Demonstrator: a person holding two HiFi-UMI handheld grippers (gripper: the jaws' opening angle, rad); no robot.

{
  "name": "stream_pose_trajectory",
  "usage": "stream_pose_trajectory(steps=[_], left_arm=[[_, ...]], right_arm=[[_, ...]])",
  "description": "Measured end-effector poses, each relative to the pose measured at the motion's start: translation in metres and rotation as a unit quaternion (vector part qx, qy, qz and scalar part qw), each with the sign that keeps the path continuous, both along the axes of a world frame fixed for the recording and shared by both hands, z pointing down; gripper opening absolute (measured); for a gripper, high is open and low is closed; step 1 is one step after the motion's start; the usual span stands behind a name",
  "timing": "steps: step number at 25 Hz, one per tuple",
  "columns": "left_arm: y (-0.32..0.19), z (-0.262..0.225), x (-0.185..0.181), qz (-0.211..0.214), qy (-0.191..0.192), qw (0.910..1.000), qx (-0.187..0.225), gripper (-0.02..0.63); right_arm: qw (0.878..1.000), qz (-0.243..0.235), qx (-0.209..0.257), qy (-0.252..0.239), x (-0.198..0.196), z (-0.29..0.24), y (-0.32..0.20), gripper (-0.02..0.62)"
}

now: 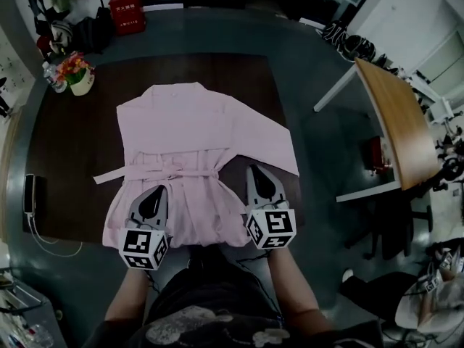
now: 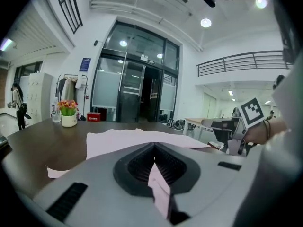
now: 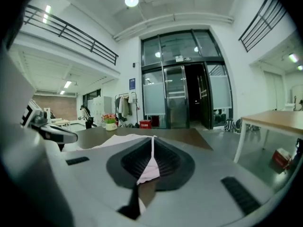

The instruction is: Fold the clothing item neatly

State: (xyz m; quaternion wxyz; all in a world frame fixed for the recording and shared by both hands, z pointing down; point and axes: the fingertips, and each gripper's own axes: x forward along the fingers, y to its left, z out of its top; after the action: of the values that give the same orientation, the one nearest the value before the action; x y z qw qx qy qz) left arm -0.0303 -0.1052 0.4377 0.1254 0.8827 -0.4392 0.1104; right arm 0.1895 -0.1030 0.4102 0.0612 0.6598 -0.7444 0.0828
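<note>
A pink garment [image 1: 196, 143] is spread flat on the dark table [image 1: 65, 158], collar toward the far side and hem toward the person, with a belt [image 1: 170, 172] tied across the waist. The left gripper [image 1: 159, 189] is seen at the hem's left part and the right gripper [image 1: 254, 170] at its right part, near the table's near edge. In the left gripper view the jaws are pressed together on a fold of pink cloth – the same is shown in the right gripper view, where a thin pink edge is pinched between closed jaws. A flower pot [image 1: 78, 75] is set at the table's far left corner, and a dark phone [image 1: 30, 193] lies at the left edge.
</note>
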Motion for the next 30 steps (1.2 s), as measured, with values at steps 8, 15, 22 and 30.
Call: stream_pose_trajectory(steps=[8,15,22,30], left_arm=[[0.059,0.001,0.007,0.045,0.02,0.9988,0.0,0.011],[0.08,0.001,0.018,0.046,0.02,0.9987,-0.009,0.011],[0.079,-0.01,0.091,0.04,0.007,0.9992,0.006,0.011],[0.077,-0.006,0.22,0.01,-0.006,0.9999,-0.008,0.011]], right_arm=[[0.995,0.088,0.03,-0.046,0.023,-0.011,0.094,-0.004],[0.989,0.141,0.028,-0.022,0.074,-0.015,0.124,-0.003],[0.99,0.13,0.045,-0.038,0.14,-0.012,0.114,-0.003],[0.989,0.133,0.021,-0.06,0.285,0.012,0.125,-0.003]])
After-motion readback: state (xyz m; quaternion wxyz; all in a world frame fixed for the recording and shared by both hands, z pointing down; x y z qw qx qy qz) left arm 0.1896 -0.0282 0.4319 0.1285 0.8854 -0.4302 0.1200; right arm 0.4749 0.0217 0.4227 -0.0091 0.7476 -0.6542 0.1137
